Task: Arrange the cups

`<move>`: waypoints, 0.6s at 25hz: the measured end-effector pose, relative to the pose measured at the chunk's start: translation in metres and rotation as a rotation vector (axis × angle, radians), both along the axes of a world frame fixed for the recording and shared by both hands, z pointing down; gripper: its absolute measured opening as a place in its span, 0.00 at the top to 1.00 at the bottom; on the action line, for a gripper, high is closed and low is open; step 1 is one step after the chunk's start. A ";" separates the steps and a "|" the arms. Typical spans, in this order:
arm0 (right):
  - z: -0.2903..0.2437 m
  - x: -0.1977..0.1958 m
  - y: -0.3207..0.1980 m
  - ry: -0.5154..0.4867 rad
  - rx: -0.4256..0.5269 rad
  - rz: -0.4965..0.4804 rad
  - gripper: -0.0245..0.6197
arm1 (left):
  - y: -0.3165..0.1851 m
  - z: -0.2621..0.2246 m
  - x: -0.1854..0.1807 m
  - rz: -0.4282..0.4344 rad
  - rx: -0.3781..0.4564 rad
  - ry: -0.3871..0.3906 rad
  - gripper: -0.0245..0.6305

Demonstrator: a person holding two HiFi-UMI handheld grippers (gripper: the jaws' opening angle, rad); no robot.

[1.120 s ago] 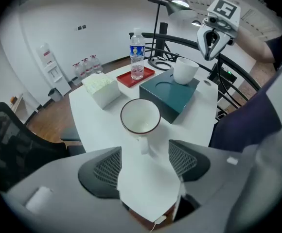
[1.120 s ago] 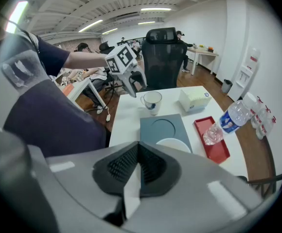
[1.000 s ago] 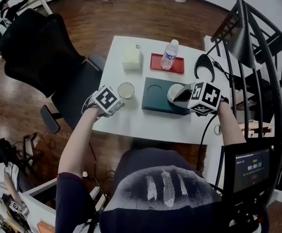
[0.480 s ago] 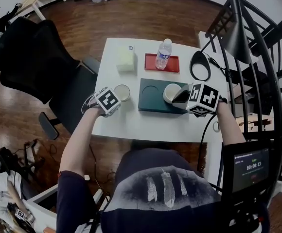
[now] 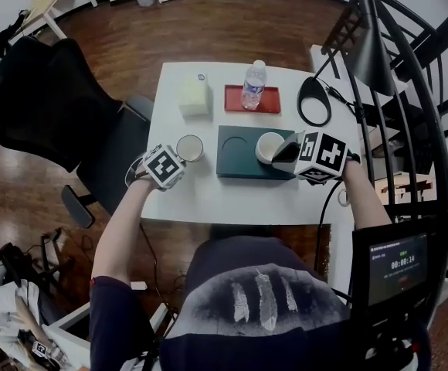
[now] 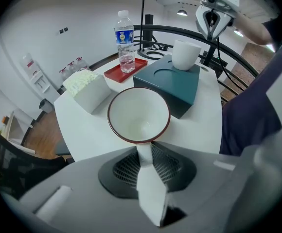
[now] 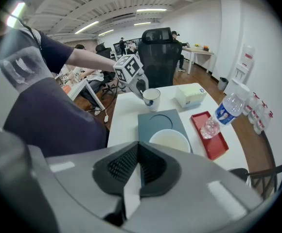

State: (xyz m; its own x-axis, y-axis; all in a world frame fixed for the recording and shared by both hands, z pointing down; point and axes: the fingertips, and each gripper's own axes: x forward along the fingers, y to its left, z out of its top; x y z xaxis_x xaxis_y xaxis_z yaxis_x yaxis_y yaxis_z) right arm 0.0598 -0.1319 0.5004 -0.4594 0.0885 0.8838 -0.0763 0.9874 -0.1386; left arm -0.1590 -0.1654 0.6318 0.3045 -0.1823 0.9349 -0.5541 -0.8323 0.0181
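Note:
A white cup with a dark red rim (image 5: 189, 148) stands on the white table (image 5: 208, 199), left of a teal block (image 5: 238, 159). My left gripper (image 5: 181, 155) is at its near side. In the left gripper view the jaws (image 6: 143, 149) are closing with the cup's near rim (image 6: 138, 115) between them, and the pads touch it. A plain white cup (image 5: 269, 147) sits on the block's right recess; the left recess (image 7: 156, 117) is bare. My right gripper (image 5: 284, 153) is shut just beside that cup (image 7: 169, 141), with nothing between its fingers.
At the table's back are a tissue box (image 5: 194, 95) and a red tray (image 5: 252, 99) that bears a water bottle (image 5: 253, 85). A black lamp base (image 5: 314, 99) sits at the back right. A black office chair (image 5: 46, 99) stands left, a metal rack (image 5: 409, 91) right.
My left gripper has sunk a little and settled at the red-rimmed cup's near side. The right gripper and both cups have kept their places.

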 end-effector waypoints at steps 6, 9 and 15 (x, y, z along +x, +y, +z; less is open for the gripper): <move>-0.002 -0.003 0.001 -0.017 0.003 0.005 0.96 | 0.011 -0.001 0.002 0.028 -0.018 0.035 0.85; -0.003 -0.003 0.002 -0.019 0.001 0.006 0.96 | 0.010 -0.015 0.002 0.011 -0.003 0.057 0.85; -0.006 0.000 -0.002 -0.029 0.015 0.020 0.96 | -0.001 -0.051 0.001 0.035 0.040 0.091 0.85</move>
State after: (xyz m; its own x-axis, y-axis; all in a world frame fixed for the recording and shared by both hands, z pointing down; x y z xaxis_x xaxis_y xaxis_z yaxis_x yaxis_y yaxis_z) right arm 0.0601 -0.1338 0.4944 -0.4862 0.0658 0.8714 -0.0925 0.9877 -0.1262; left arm -0.1577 -0.1659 0.5807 0.3948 -0.2067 0.8952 -0.5223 -0.8521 0.0336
